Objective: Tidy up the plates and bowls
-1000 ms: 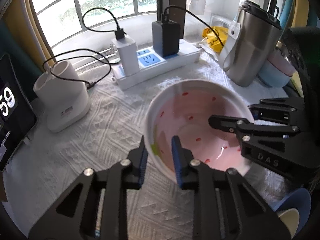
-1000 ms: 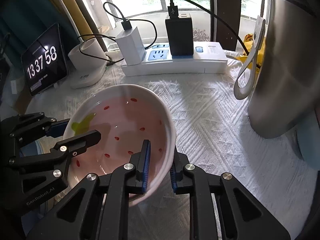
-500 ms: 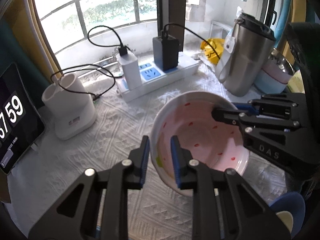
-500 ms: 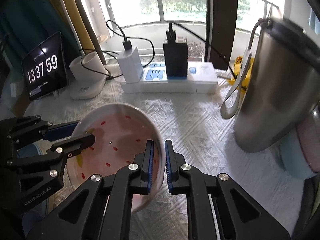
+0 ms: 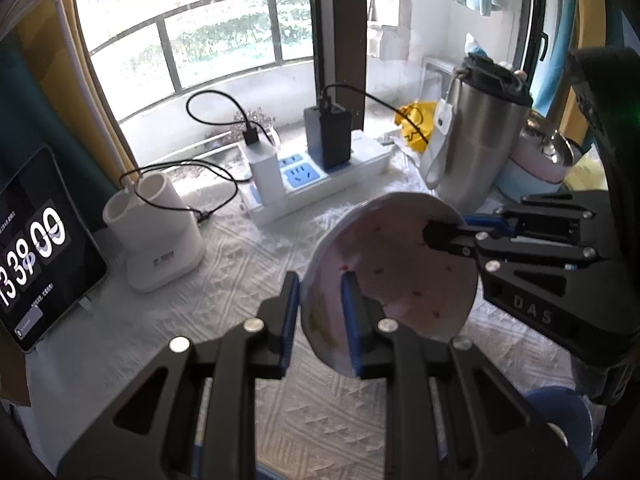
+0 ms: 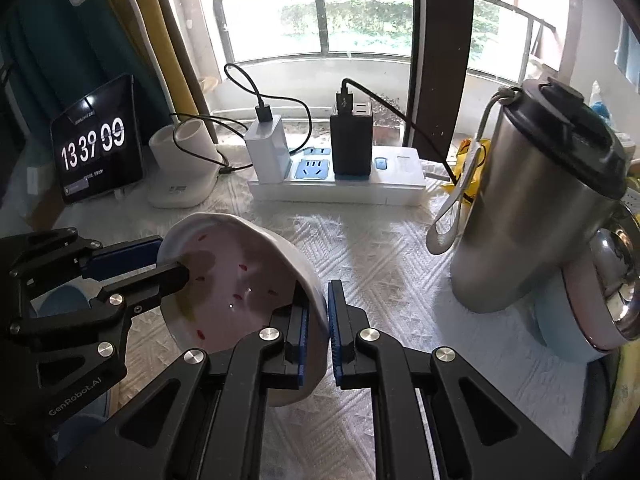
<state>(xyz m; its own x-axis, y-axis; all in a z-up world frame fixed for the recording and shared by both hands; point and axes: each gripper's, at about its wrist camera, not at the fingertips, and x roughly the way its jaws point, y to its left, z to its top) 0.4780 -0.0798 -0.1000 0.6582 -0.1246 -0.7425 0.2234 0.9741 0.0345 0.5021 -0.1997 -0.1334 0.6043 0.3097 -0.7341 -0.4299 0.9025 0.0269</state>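
Pink bowl [image 5: 394,276] was off counter [image 5: 240,264], tilted, above its middle; left claw [image 5: 320,312] clenched on near rim, right claw [image 6: 316,320] on opposite rim; placing not yet done, destination unclear; versus earlier frame: bowl higher, more tilted; right claw had tightened on rim.

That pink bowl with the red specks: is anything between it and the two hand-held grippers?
Nothing visible. The left hand-held gripper and the right hand-held gripper each clamp the rim of the pink bowl on opposite sides, holding it tilted above the white tablecloth.
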